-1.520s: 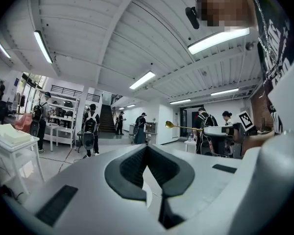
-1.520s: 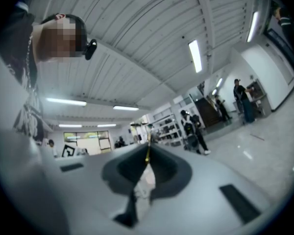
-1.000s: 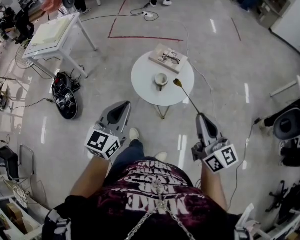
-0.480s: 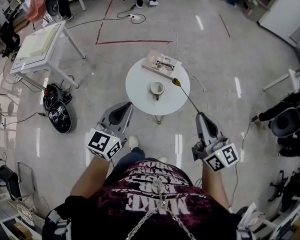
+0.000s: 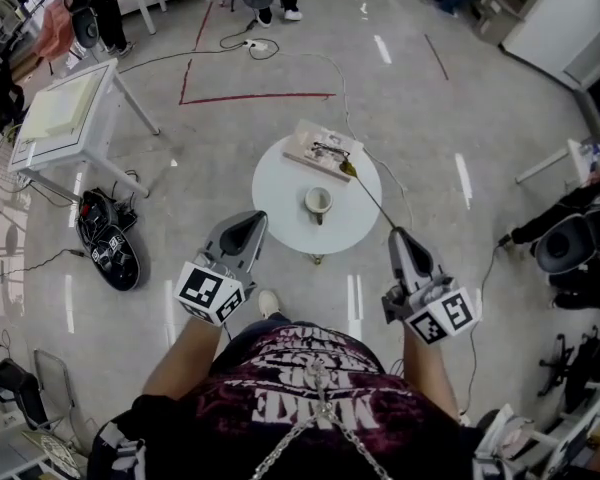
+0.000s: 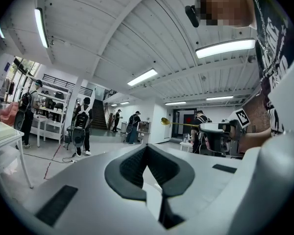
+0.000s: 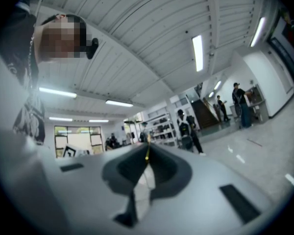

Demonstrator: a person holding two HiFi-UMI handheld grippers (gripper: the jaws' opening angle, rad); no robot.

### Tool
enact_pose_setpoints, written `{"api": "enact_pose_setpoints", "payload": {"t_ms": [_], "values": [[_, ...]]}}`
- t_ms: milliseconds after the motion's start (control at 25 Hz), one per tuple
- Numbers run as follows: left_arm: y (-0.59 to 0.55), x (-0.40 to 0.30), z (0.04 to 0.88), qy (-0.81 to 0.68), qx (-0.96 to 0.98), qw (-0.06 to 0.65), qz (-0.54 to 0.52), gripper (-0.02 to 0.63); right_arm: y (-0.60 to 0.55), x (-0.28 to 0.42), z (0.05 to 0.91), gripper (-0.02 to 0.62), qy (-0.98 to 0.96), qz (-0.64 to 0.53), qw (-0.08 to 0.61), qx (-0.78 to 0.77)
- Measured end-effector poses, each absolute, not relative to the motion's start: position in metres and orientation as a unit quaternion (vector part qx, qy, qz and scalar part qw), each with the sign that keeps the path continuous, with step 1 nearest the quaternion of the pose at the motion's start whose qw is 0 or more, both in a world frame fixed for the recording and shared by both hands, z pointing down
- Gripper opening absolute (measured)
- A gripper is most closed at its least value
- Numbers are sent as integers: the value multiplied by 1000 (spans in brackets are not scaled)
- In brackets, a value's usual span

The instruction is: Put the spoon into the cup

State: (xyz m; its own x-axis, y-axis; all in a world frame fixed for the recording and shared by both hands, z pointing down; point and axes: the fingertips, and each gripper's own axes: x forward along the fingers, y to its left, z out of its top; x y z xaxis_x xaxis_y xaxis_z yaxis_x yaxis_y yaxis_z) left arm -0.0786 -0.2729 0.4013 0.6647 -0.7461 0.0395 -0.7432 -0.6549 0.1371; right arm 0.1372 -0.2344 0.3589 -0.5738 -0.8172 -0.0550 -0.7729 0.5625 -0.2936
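Both grippers have come closer to table [image 5: 280, 183]; right gripper [image 5: 396, 234] is clamped on spoon [image 5: 368, 187] handle, bowl well ahead of its fingertips, cup [image 5: 319, 202] ahead-left & below. Left gripper [image 5: 248, 220] pinched together, empty. Pickup's done; getting spoon into cup still left

The spoon [image 5: 370, 198] looks like polished golden metal, thin and shiny. The cup [image 5: 319, 202] is glossy, and the round table [image 5: 280, 183] is smooth matt white. The floor [image 5: 430, 118] is glossy, mirroring lamps. The left gripper [image 5: 248, 218] and right gripper [image 5: 395, 233] are matt grey plastic with ribbed dark pads [image 6: 132, 168].
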Motion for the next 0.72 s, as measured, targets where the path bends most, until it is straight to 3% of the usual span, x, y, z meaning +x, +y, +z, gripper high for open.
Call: {"api": "enact_pose_setpoints", "payload": {"t_ms": [720], "values": [[-326, -140, 410, -373, 924, 83, -33, 28, -273, 65, 342, 35, 865, -103, 101, -480]]}}
